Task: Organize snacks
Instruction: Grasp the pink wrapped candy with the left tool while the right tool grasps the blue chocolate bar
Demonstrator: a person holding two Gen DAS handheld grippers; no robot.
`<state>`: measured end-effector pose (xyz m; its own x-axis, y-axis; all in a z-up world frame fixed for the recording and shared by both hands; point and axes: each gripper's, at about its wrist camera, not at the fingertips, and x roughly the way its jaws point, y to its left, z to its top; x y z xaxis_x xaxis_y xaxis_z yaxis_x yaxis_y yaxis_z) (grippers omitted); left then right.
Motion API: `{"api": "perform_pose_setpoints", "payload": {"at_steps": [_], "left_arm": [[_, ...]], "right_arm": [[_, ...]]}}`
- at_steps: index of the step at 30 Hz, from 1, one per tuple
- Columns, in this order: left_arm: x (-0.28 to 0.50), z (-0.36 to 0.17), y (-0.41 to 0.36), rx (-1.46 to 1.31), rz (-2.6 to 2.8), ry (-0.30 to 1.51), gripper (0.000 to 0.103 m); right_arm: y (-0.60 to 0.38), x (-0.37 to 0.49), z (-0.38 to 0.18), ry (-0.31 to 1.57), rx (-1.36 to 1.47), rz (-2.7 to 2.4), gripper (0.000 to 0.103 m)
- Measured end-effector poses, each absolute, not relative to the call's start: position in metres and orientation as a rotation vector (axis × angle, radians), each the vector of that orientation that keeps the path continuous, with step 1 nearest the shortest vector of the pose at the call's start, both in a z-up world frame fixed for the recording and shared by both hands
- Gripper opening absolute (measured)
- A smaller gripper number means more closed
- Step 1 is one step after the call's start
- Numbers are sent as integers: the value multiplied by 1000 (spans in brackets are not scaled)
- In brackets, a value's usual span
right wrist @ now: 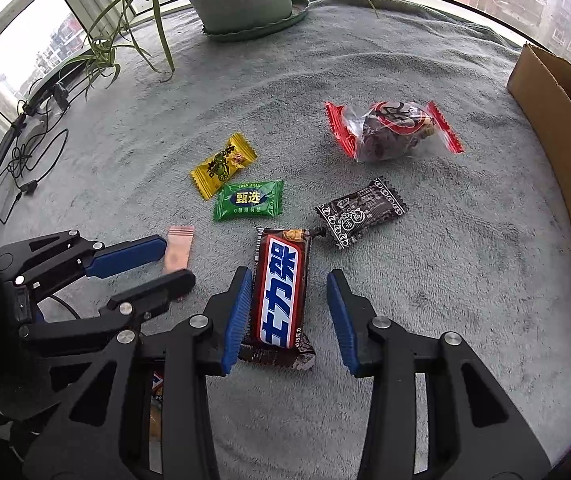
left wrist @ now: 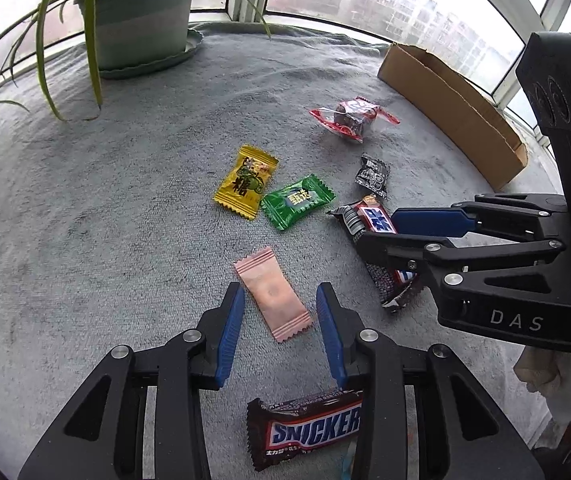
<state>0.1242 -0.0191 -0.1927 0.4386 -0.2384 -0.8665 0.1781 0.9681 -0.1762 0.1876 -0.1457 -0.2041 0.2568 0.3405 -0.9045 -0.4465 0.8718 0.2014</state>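
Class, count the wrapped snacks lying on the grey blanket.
7: pink wrapper, English Snickers bar, Chinese Snickers bar, yellow candy, green candy, black candy, red-ended clear pack. Others may be hidden.

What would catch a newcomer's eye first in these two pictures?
Bright wrapped snacks scattered mid-blanket: a yellow candy packet beside a green one. Each open gripper brackets a target: the left gripper around a pink sachet, the right gripper around a brown Snickers bar.
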Motion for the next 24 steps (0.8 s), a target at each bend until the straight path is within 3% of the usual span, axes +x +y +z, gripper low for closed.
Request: {"api": "perform_pose_setpoints", "payload": {"at_steps": [2, 5, 24], "left_arm": [[124, -194, -25, -8, -231, 1069, 23], [124, -195, -27, 19, -221, 1054, 18], [119, -173, -3, -124, -234, 1018, 16]], "right_arm": [[-146, 186, -206, 1201, -115, 534, 40], [-145, 183, -208, 1190, -136, 532, 30], [-180, 173, -173, 1085, -45, 539, 30]]}}
